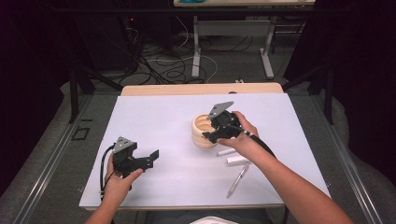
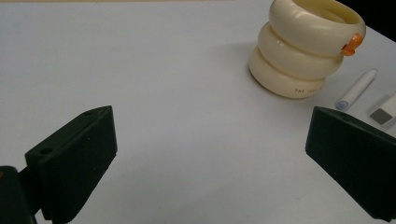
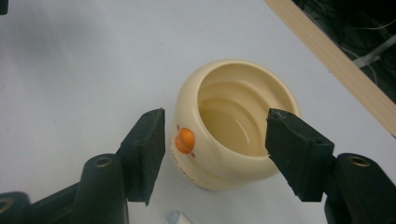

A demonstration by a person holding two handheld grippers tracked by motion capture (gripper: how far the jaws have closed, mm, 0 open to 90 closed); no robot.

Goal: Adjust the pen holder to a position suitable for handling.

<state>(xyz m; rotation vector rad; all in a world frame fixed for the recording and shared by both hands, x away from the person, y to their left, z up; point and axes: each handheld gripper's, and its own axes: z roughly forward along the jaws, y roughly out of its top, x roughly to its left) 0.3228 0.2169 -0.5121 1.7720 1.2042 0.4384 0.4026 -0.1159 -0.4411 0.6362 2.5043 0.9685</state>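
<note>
The cream ribbed cup (image 1: pixel 203 131) stands upright near the middle of the white table (image 1: pixel 154 116), its mouth open to receive the pen (image 1: pixel 237 179), marker (image 1: pixel 226 152) and eraser (image 1: pixel 237 160) lying just to its right. The right gripper (image 3: pixel 215 142) hovers above its rim, jaws spread, pinching nothing, wrist angled down. The left gripper (image 2: pixel 210 154) rests low at near left, jaws wide apart, empty.
</note>
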